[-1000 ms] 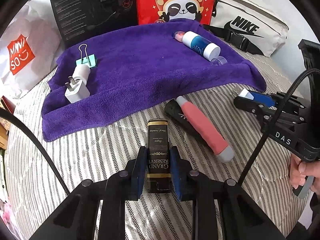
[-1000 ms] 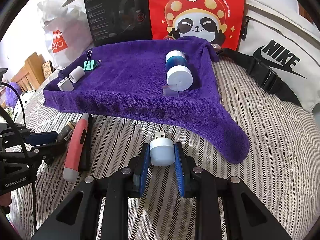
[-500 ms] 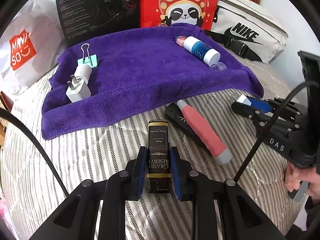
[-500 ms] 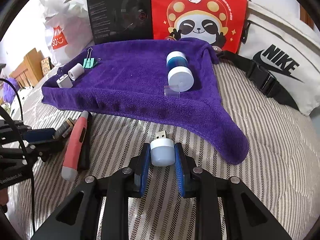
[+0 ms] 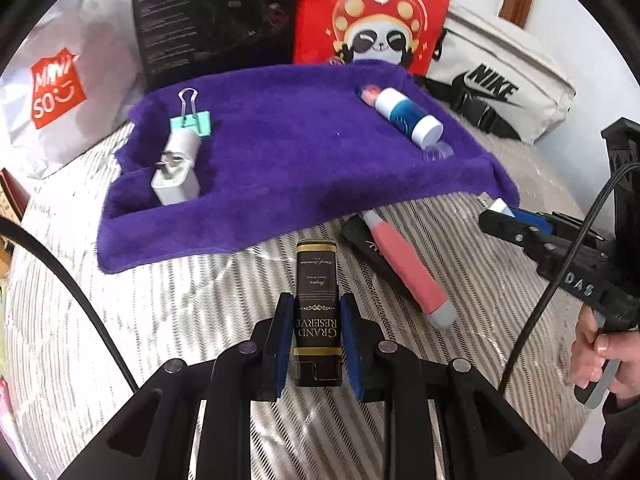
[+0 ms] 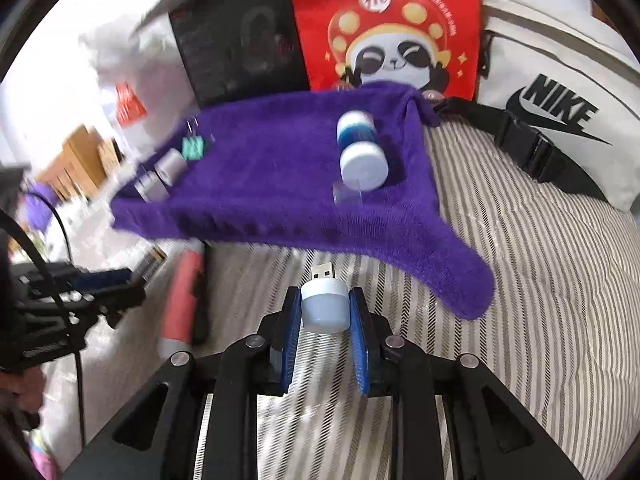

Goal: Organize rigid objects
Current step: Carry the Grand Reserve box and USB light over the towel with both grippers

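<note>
My left gripper [image 5: 316, 308] is shut on a black "Grand Reserve" box [image 5: 316, 300], held just short of the purple towel [image 5: 280, 160]. My right gripper [image 6: 325, 300] is shut on a small white USB light [image 6: 324, 304], near the towel's front edge [image 6: 280, 200]; it also shows at the right of the left wrist view [image 5: 500, 210]. On the towel lie a white charger plug [image 5: 176, 180], a white cylinder [image 5: 184, 144], a green binder clip [image 5: 192, 120] and a blue-and-white bottle [image 5: 408, 116] [image 6: 360, 152].
A pink pen-like tool [image 5: 404, 264] lies on a black flat object [image 5: 360, 240] on the striped bedding. Behind the towel stand a Miniso bag [image 5: 56, 88], a black headset box [image 5: 212, 20], a red panda bag [image 5: 372, 12] and a white Nike bag [image 5: 500, 84].
Both grippers have moved forward toward the towel with their objects still held. The right wrist view is now blurred by motion.
</note>
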`<state>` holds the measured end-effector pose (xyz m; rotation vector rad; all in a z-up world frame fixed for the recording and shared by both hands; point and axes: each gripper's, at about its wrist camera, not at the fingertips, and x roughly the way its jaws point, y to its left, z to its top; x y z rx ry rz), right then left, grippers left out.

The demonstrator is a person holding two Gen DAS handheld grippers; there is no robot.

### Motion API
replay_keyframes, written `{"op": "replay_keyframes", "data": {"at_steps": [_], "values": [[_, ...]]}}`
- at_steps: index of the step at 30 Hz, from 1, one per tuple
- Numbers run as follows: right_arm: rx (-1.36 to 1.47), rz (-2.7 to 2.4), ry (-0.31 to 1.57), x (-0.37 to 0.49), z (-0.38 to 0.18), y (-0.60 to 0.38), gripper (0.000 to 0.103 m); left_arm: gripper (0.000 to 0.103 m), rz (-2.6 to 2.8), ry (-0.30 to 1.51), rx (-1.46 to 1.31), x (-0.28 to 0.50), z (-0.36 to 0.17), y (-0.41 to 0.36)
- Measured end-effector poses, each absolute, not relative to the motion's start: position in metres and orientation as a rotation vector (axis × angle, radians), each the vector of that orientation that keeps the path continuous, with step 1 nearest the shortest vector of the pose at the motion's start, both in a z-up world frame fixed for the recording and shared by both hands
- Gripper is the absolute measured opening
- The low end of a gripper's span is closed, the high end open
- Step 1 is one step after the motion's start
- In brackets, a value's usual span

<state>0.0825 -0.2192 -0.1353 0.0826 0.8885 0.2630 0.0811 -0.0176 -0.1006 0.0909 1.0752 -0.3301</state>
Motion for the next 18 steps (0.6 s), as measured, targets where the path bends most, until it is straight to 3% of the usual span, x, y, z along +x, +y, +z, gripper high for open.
{"op": "replay_keyframes", "data": {"at_steps": [18], "values": [[0.058, 0.33, 0.832, 0.095, -0.072, -0.222, 0.024, 0.022, -0.287, 1.052, -0.032, 0.1, -0.08, 0.023]]}}
